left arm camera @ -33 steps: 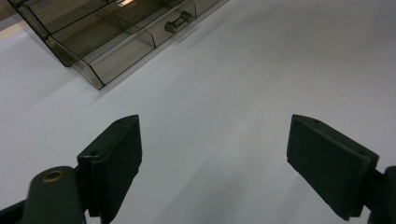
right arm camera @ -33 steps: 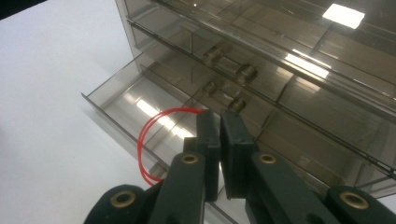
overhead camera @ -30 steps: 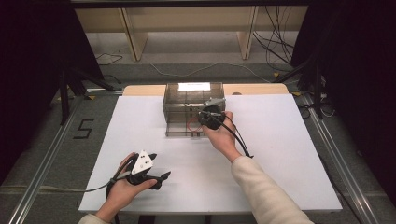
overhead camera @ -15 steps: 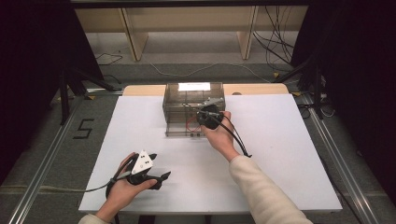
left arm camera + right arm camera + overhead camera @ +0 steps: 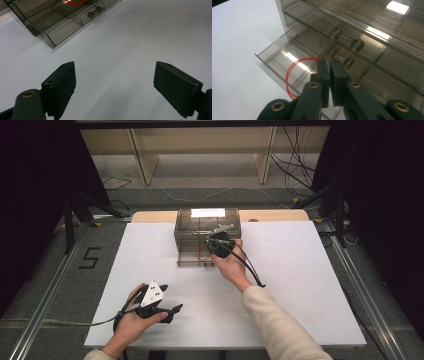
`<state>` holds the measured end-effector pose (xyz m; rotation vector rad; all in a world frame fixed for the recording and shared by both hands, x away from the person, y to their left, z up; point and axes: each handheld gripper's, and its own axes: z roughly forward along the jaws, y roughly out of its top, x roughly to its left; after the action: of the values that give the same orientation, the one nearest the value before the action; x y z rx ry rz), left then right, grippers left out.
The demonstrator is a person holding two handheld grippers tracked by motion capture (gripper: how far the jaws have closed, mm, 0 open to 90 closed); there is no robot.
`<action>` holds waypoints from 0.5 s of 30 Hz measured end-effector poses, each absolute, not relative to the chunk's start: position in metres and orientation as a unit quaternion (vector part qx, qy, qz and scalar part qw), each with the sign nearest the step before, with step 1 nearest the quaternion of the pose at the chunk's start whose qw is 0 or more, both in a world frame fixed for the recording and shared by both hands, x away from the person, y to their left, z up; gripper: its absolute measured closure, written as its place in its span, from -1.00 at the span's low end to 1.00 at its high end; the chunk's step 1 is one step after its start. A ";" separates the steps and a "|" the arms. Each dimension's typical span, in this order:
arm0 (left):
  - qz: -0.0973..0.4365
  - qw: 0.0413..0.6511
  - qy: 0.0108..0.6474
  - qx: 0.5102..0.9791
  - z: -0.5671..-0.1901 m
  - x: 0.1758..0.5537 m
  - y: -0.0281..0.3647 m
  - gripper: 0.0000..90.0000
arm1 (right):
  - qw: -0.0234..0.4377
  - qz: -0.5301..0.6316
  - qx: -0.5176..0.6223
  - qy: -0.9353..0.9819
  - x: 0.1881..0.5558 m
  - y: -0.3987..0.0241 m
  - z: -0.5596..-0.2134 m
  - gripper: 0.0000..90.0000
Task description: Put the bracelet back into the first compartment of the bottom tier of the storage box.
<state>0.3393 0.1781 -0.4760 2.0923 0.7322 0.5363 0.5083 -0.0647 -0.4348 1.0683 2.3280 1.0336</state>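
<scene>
A white table top (image 5: 310,285) sits in a dark room, with a wooden shelf frame (image 5: 200,150) on the floor behind it. At the far middle of the table stands a smoky clear drawer cabinet (image 5: 200,232), its bottom drawer (image 5: 284,53) pulled out. A thin red wire loop (image 5: 292,72) hangs over that drawer's front wall, partly inside it. The right gripper (image 5: 329,63) reaches over the open drawer with its jaws nearly together; the loop's upper end runs to the tip of one jaw, though whether it is pinched there I cannot tell. The left gripper (image 5: 167,309) rests near the table's front edge, well apart from the cabinet, its jaws wide with nothing between them.
</scene>
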 end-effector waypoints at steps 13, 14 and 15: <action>0.213 0.418 0.291 0.834 -0.476 0.339 0.178 -0.60 | 0.190 0.364 0.376 0.830 0.513 -0.057 -0.438 0.94; 0.213 0.418 0.291 0.834 -0.476 0.339 0.178 -0.60 | 0.190 0.365 0.379 0.829 0.513 -0.056 -0.438 0.94; 0.213 0.418 0.291 0.834 -0.476 0.339 0.178 -0.60 | 0.191 0.364 0.376 0.830 0.513 -0.056 -0.439 0.94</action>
<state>0.3391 0.1779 -0.4760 2.0913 0.7308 0.5335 0.5131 -0.0561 -0.4386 1.0575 2.3327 1.0239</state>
